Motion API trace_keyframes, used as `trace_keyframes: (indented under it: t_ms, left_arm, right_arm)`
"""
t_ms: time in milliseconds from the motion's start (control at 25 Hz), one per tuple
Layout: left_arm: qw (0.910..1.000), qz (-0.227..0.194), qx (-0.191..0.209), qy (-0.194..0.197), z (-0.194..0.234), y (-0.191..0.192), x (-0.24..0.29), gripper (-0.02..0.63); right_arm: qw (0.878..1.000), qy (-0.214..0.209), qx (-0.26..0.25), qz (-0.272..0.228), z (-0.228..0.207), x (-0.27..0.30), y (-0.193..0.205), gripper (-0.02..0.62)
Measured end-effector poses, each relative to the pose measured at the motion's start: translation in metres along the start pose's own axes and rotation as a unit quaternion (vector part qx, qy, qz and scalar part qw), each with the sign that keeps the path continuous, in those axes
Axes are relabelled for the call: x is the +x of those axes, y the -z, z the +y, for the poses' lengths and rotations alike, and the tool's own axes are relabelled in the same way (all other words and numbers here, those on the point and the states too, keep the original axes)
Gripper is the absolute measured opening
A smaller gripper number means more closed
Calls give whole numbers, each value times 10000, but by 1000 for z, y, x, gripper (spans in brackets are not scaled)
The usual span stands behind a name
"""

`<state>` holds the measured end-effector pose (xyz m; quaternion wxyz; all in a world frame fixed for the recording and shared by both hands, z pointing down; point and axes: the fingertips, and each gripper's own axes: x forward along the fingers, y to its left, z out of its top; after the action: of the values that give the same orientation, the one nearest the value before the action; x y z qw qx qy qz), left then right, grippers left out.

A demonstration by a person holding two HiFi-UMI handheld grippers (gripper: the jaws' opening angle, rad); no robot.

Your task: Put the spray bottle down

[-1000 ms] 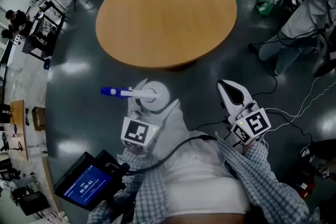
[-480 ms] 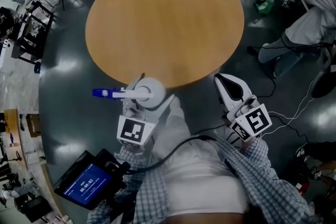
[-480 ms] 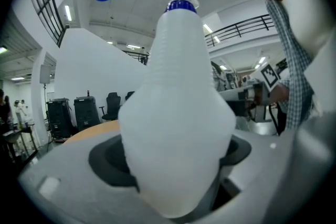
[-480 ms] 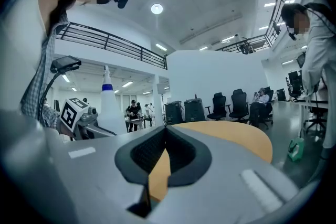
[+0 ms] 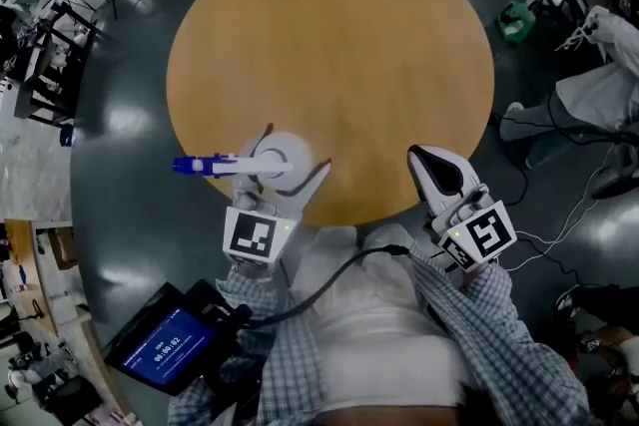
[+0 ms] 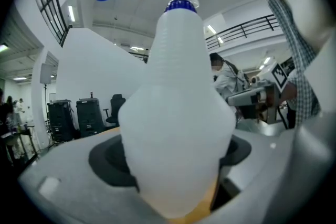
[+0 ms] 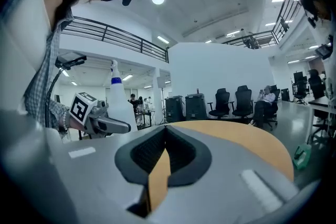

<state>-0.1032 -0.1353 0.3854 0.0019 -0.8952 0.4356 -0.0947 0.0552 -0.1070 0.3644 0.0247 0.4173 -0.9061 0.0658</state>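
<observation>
A white spray bottle [image 5: 280, 155] with a blue trigger head [image 5: 196, 164] pointing left stands upright in my left gripper [image 5: 288, 161], which is shut on its wide body. It hangs over the near left rim of the round wooden table [image 5: 329, 35]. In the left gripper view the bottle [image 6: 176, 107] fills the middle, between the jaws [image 6: 173, 170]. My right gripper [image 5: 425, 157] is shut and holds nothing, its tip over the table's near right edge. The right gripper view shows its closed jaws [image 7: 165, 136], the table [image 7: 247, 139] ahead, and the bottle [image 7: 118, 99] at the left.
A seated person [image 5: 599, 85] and a green item [image 5: 517, 20] on the floor are at the right, with cables [image 5: 559, 214] trailing nearby. A device with a lit blue screen [image 5: 170, 344] hangs at lower left. Office chairs [image 7: 233, 102] stand beyond the table.
Both grippers have moved forward from over the floor to over the table's near edge. The left one still grips the bottle; the right one stays shut.
</observation>
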Motion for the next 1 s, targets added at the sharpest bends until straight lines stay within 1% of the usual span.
trace_keyframes:
  t_ms: [120, 240, 360, 560, 720, 880, 1000]
  left_arm:
    - [9999, -26, 132, 25, 12, 6, 27, 428]
    - [9999, -157, 14, -23, 28, 7, 57, 428]
    - [9998, -188, -9, 46, 42, 14, 87, 428]
    - [9997, -92, -18, 239, 47, 33, 139, 428]
    - [9995, -12, -98, 289, 53, 50, 168, 428]
    - [9995, 85, -197, 246, 67, 71, 191, 428]
    - [9994, 193, -168, 242, 73, 90, 208, 428]
  right_arm:
    - [10000, 4, 37, 49, -14, 14, -1, 3]
    - [10000, -30, -1, 23, -27, 31, -10, 3]
    - [9999, -75, -83, 69, -40, 47, -11, 3]
    - [9999, -87, -125, 51, -81, 66, -8, 3]
    - [9996, -228, -111, 105, -111, 95, 3, 3]
    - [9992, -370, -126, 109, -126, 121, 7, 3]
    - [9989, -427, -96, 169, -133, 132, 14, 3]
